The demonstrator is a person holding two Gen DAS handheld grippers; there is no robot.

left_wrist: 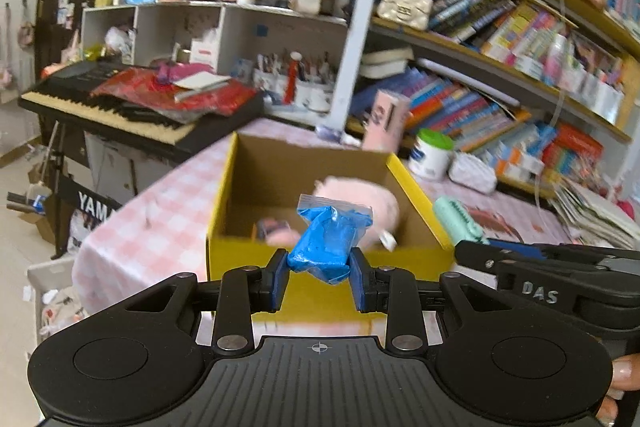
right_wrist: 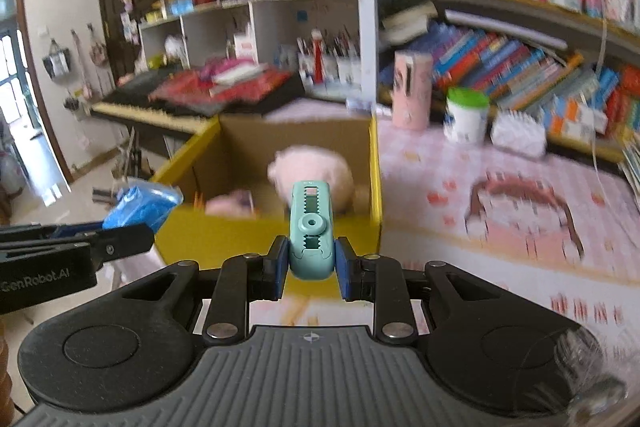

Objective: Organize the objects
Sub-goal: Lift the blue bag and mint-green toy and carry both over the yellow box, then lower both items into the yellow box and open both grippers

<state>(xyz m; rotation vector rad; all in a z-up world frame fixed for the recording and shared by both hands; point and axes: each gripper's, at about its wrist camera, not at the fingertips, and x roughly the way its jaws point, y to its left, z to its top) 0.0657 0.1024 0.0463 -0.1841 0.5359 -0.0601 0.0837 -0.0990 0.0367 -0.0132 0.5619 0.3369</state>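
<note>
A yellow cardboard box stands open on the pink checked tablecloth, with a pink plush toy and a small pink item inside. My left gripper is shut on a blue plastic bag just in front of the box's near wall. My right gripper is shut on a mint green clip-like holder, also before the near wall. Each gripper shows in the other's view: the right one with the green holder, the left one with the blue bag.
A pink cylinder, a white tub with a green lid and a white pouch stand beyond the box before crowded bookshelves. A keyboard piano piled with red items sits at the left. A patterned mat covers the table's right.
</note>
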